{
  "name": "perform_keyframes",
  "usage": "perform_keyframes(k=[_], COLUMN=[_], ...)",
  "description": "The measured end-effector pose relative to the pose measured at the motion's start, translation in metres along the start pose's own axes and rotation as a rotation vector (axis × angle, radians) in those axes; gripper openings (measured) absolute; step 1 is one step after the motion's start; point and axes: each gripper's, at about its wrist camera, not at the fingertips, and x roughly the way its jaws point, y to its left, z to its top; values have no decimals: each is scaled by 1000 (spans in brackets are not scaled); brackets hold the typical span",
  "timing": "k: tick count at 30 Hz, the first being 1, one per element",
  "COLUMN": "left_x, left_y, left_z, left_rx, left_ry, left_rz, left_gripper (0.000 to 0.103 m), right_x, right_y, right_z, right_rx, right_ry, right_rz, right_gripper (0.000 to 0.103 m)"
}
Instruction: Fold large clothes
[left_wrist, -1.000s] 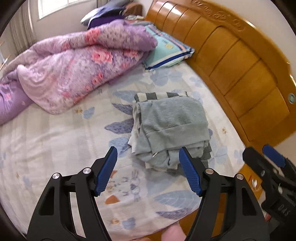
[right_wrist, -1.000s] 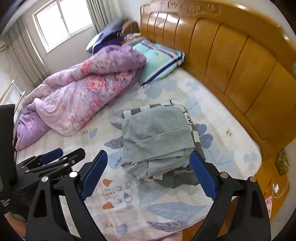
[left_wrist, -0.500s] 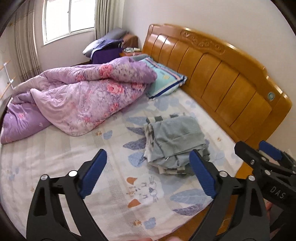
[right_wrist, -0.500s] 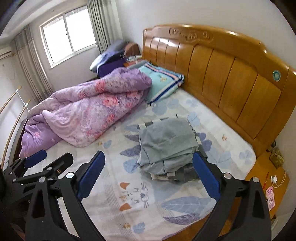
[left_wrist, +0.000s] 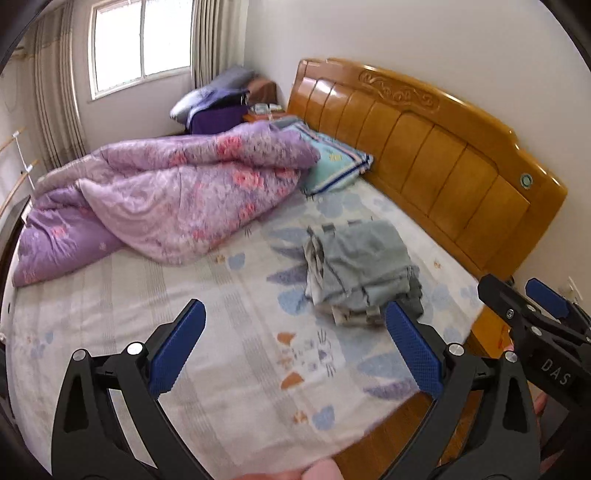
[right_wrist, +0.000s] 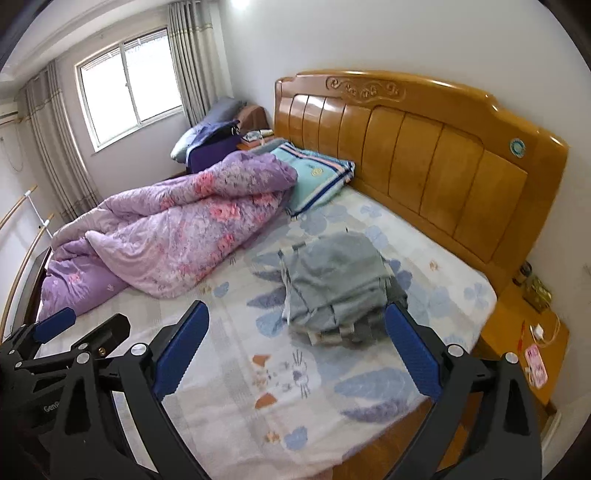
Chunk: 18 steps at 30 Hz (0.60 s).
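Note:
A stack of folded grey clothes (left_wrist: 364, 266) lies on the patterned bed sheet (left_wrist: 221, 332) near the wooden headboard; it also shows in the right wrist view (right_wrist: 338, 284). My left gripper (left_wrist: 295, 347) is open and empty, held back from the bed's near edge, well short of the stack. My right gripper (right_wrist: 295, 347) is open and empty too, equally far back. Each gripper appears at the edge of the other's view: the right one (left_wrist: 532, 310) and the left one (right_wrist: 74, 332).
A crumpled purple floral quilt (left_wrist: 166, 199) covers the far left of the bed. A teal pillow (left_wrist: 336, 166) lies by the headboard (left_wrist: 443, 158). A wooden nightstand (right_wrist: 532, 332) with small items stands at the right. A window (right_wrist: 129, 85) is at the back.
Both grippers have pulled back and up from the folded stack, so more of the room and bed shows. The stack has stayed in place.

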Motion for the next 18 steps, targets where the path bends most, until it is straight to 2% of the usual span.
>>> perform_keyframes(k=[8, 13, 18], left_x=[-6, -7, -2], left_y=[18, 23, 30], left_z=[-43, -50, -52], left_rx=[-12, -33, -61], left_ry=[39, 22, 58], left_rz=[14, 0, -40], left_gripper=[98, 98, 98], right_x=[-11, -14, -13], right_y=[17, 30, 33], right_z=[-31, -37, -38], right_rx=[-9, -41, -53], right_ry=[31, 14, 13], right_rz=[-34, -36, -32], right_gripper=[93, 93, 93])
